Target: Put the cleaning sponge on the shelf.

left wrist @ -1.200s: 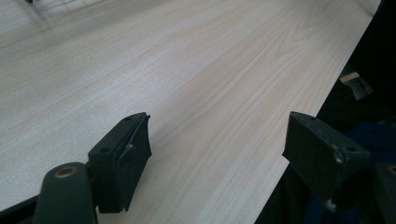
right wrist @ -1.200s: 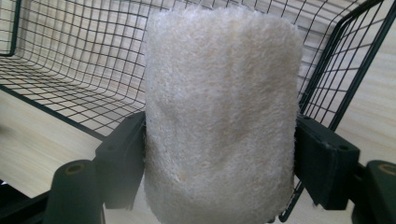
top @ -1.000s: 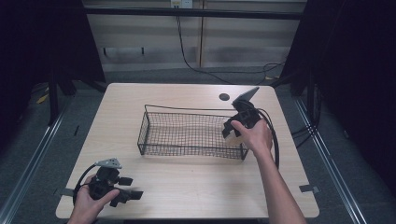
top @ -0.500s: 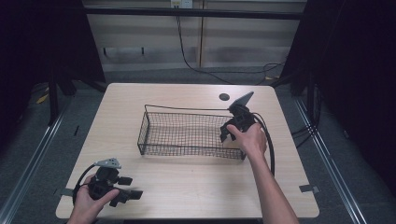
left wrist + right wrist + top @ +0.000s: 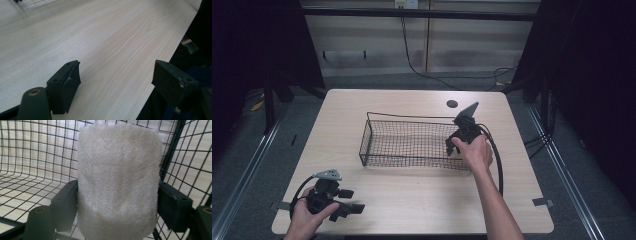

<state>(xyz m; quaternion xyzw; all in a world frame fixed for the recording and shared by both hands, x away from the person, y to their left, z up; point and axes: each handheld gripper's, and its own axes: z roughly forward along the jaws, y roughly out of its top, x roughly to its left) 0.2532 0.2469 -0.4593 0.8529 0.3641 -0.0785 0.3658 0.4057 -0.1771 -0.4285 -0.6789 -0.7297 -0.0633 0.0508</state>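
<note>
Right gripper view has the right gripper [image 5: 117, 202] with its fingers [image 5: 66, 205] clamped on a rolled white terry towel [image 5: 117, 182], held inside the wire basket [image 5: 30, 157] at its right end, near the counter's [image 5: 412, 195] right edge. Looks like the placing step: next it'd need to lower the roll to the mesh floor, then let go. Left gripper [image 5: 117, 82] sits at the counter's near-left corner, fingers spread wide with nothing between them.
</note>
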